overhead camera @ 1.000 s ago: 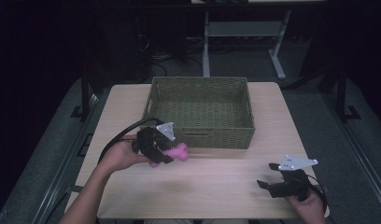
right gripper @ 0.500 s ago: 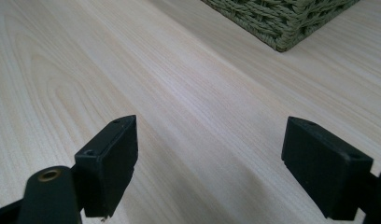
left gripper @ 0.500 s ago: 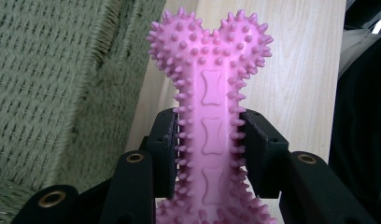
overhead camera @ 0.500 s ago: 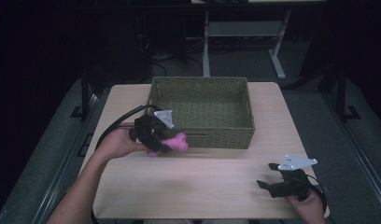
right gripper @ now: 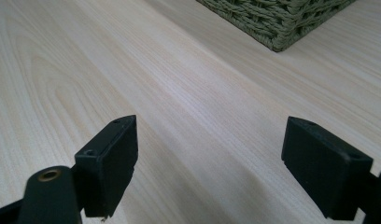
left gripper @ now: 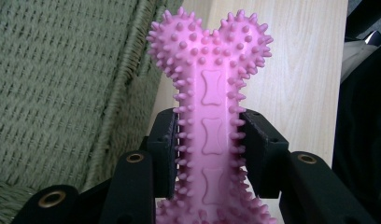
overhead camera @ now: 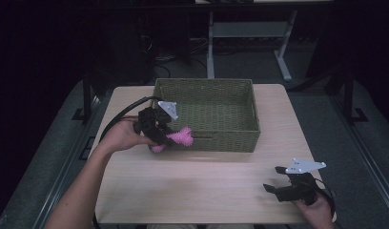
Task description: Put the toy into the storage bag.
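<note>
- Pink spiked bone toy (left gripper: 212,116): soft-looking rubber or plastic, bone-shaped, with a narrow shaft widening into two rounded lobes. Short blunt nubs cover its edges and lobes; the flat face of the shaft carries three small embossed bone shapes in a row.
- Toy, position (overhead camera: 179,137): held above the desk's left half, just in front of the basket's near left corner and against its front wall as seen from the high view. Whether it touches the wicker cannot be told.
- Toy, orientation: the long axis runs straight out along the gripper's jaws; the free lobed end points away from the hand, toward the desk's right side, alongside the basket's front wall.
- Left gripper (overhead camera: 160,128): black, matte, blocky pads; the jaws are clamped on the toy's shaft from both sides, near its middle. A grey three-cornered plate sits on top, and a black cable loops behind.
- Right gripper (overhead camera: 278,183): black, same build; jaws spread wide with nothing between them, low over the desk near its front right corner.
- Wicker basket (overhead camera: 207,143): olive-green woven fibre, rectangular, open-topped, straight walls with a braided rim; stands at the desk's far middle.
- Desk (overhead camera: 192,191): pale wood-grain laminate, smooth, rectangular with rounded corners.
</note>
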The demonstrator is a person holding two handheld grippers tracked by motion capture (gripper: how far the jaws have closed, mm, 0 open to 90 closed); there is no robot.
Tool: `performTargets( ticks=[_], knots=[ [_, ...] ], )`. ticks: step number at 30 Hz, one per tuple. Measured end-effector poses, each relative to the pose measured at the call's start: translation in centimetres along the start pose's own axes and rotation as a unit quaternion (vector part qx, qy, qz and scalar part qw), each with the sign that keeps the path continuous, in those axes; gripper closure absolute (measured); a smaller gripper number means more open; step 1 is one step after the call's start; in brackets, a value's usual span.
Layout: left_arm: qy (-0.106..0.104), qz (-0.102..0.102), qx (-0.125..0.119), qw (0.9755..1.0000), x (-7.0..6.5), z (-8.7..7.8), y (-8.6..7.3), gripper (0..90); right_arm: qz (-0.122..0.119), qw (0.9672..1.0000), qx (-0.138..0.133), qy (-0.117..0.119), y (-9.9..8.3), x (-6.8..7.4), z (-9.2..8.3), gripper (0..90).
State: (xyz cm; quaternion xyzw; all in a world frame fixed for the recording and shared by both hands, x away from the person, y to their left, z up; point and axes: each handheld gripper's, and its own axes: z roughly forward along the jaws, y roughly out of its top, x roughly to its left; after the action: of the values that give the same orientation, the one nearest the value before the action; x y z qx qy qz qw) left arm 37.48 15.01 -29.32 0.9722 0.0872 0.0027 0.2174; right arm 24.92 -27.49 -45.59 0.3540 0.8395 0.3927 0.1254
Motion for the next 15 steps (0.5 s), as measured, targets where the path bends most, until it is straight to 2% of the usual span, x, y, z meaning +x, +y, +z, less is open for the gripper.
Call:
performTargets(
  ticks=[15],
  knots=[
    [0.002, 0.001, -0.005, 1.0, 1.7, -1.1, 1.7, 59.1, -0.001, 1.0, -0.004, 0.001, 0.0, -0.1, -0.2, 18.2]
  ],
)
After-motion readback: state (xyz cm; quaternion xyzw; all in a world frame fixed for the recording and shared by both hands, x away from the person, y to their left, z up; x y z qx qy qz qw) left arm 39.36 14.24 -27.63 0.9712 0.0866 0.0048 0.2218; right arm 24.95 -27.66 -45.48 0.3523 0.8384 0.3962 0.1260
